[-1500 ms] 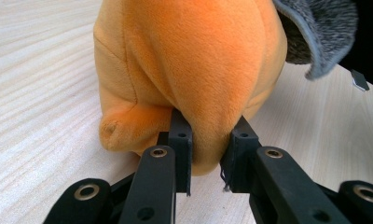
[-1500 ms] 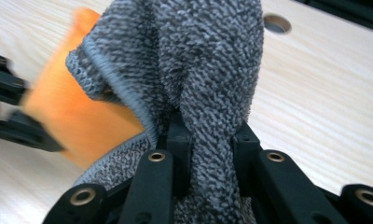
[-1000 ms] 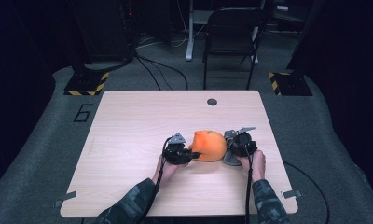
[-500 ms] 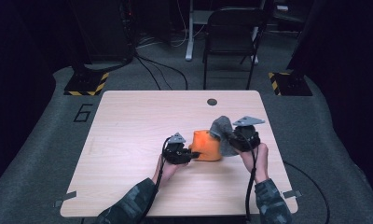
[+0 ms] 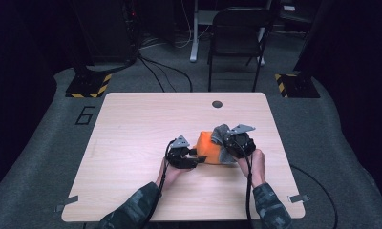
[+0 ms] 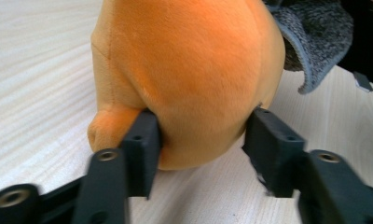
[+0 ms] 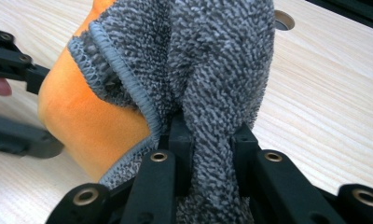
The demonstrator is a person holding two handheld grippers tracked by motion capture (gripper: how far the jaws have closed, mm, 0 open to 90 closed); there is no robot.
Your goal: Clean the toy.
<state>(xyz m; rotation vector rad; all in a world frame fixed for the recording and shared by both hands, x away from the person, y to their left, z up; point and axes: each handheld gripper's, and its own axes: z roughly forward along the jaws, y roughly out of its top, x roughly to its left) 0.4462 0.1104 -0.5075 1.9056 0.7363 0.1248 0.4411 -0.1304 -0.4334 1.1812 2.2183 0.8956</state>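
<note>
Orange plush toy (image 5: 209, 149): lies on the wooden table (image 5: 132, 143), right of centre in the high view, between the two grippers. In the left gripper view its rounded body (image 6: 189, 70) takes up the upper middle of the frame, with a small stub at lower left.

Grey terry cloth (image 5: 221, 136): draped over the toy's right side; stitched hem visible in the right gripper view (image 7: 208, 70).

Left gripper (image 5: 191, 158): at the toy's left end. Its jaws have just been opening; they stand about half apart with the toy's lower bulge between them (image 6: 201, 140), the left pad against the plush, the right pad just clear of it.

Right gripper (image 5: 227, 143): at the toy's right end, jaws clamped on a bunched fold of the grey cloth (image 7: 211, 154), which rises above the pads.

Round cable grommet (image 5: 217, 104): near the table's far edge, upper centre.

Floor marking "6" (image 5: 85, 115): on the grey carpet left of the table.

Black folding chair (image 5: 237, 43): beyond the table, top centre.

Yellow-black hazard-striped bases (image 5: 89, 88): upper left and upper right.
</note>
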